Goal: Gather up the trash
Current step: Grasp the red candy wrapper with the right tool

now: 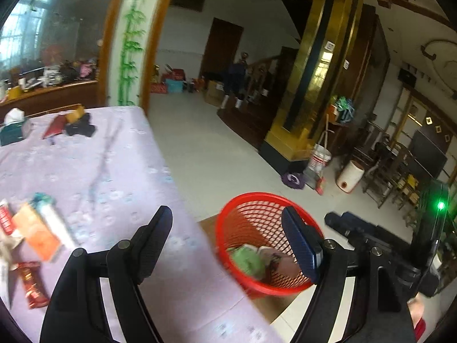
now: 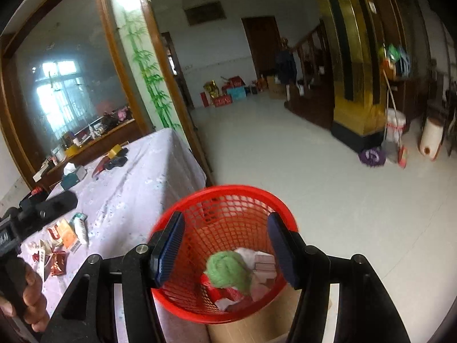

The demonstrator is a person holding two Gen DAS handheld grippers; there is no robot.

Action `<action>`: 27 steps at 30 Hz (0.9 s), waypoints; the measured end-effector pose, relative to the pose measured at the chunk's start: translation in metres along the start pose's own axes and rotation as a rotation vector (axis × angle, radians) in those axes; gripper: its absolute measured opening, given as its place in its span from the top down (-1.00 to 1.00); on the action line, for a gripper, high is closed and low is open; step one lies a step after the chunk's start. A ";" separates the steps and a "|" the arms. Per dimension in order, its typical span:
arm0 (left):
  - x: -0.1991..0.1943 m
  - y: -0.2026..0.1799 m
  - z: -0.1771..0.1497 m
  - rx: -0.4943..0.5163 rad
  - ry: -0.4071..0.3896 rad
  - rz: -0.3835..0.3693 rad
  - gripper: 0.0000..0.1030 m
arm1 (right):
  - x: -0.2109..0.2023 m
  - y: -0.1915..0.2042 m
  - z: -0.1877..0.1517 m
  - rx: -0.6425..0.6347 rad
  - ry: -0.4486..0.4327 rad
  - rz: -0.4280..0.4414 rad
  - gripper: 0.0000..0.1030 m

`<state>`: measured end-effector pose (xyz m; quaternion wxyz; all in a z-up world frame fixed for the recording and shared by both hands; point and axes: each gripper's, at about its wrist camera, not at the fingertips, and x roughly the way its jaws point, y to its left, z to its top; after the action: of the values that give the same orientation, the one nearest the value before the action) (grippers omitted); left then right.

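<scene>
A red mesh basket [image 1: 228, 228] stands on a cardboard box beside the table; in it lie a green crumpled wad [image 2: 227, 270], pale boxes and red wrappers. My right gripper [image 2: 225, 250] is open and empty right above the basket [image 2: 228, 197]. My left gripper [image 1: 231, 243] is open and empty over the table's right edge, beside the basket. Trash lies on the lilac tablecloth [image 1: 94, 171]: an orange box [image 1: 37, 233], a white tube [image 1: 55, 223] and red wrappers [image 1: 31, 284]. The same pile shows in the right wrist view [image 2: 64, 237].
At the table's far end are a tissue box [image 2: 72, 175], a yellow box [image 2: 115, 151] and dark cloth [image 1: 81, 127]. A mirror and bamboo-painted pillar stand behind. White buckets [image 2: 395, 127], a broom and a purple bag [image 2: 371, 156] sit by a gold pillar on the tiled floor.
</scene>
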<state>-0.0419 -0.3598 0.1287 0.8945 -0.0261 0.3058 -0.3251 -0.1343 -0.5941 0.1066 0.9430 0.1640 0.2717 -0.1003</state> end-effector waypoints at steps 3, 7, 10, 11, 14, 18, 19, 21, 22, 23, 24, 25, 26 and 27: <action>-0.025 0.019 -0.010 0.004 -0.020 0.059 -0.51 | -0.006 0.020 -0.001 -0.025 -0.002 0.022 -0.25; -0.058 0.051 -0.027 -0.018 -0.033 0.122 -0.51 | -0.001 0.051 -0.006 -0.047 0.027 0.107 -0.25; -0.082 0.074 -0.038 -0.031 -0.040 0.167 -0.51 | 0.003 0.075 -0.012 -0.092 0.033 0.136 -0.25; -0.088 0.080 -0.041 -0.033 -0.042 0.183 -0.51 | 0.005 0.085 -0.014 -0.110 0.050 0.164 -0.25; -0.110 0.106 -0.054 -0.045 -0.043 0.245 -0.52 | 0.009 0.126 -0.021 -0.224 0.103 0.229 -0.33; -0.141 0.146 -0.072 -0.094 -0.040 0.326 -0.55 | 0.015 0.170 -0.032 -0.306 0.150 0.247 -0.36; -0.149 0.158 -0.077 -0.110 -0.041 0.345 -0.55 | 0.018 0.182 -0.035 -0.317 0.170 0.273 -0.36; -0.162 0.177 -0.087 -0.139 -0.039 0.381 -0.55 | 0.024 0.201 -0.044 -0.339 0.207 0.303 -0.36; -0.169 0.187 -0.092 -0.154 -0.036 0.404 -0.55 | 0.028 0.211 -0.049 -0.348 0.230 0.316 -0.36; -0.175 0.195 -0.097 -0.165 -0.034 0.431 -0.55 | 0.034 0.225 -0.055 -0.354 0.264 0.343 -0.36; -0.179 0.202 -0.100 -0.172 -0.034 0.453 -0.55 | 0.038 0.235 -0.059 -0.358 0.295 0.372 -0.36; -0.184 0.210 -0.104 -0.181 -0.031 0.480 -0.55 | 0.045 0.248 -0.065 -0.363 0.336 0.411 -0.34; -0.187 0.215 -0.107 -0.187 -0.027 0.497 -0.55 | 0.049 0.258 -0.070 -0.369 0.360 0.439 -0.32; -0.189 0.220 -0.109 -0.191 -0.023 0.509 -0.55 | 0.053 0.270 -0.075 -0.382 0.379 0.463 -0.31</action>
<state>-0.0930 -0.0573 0.0864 0.9443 -0.0364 0.3217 -0.0592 -0.0507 -0.3218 0.0867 0.8871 0.0574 0.4115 0.2009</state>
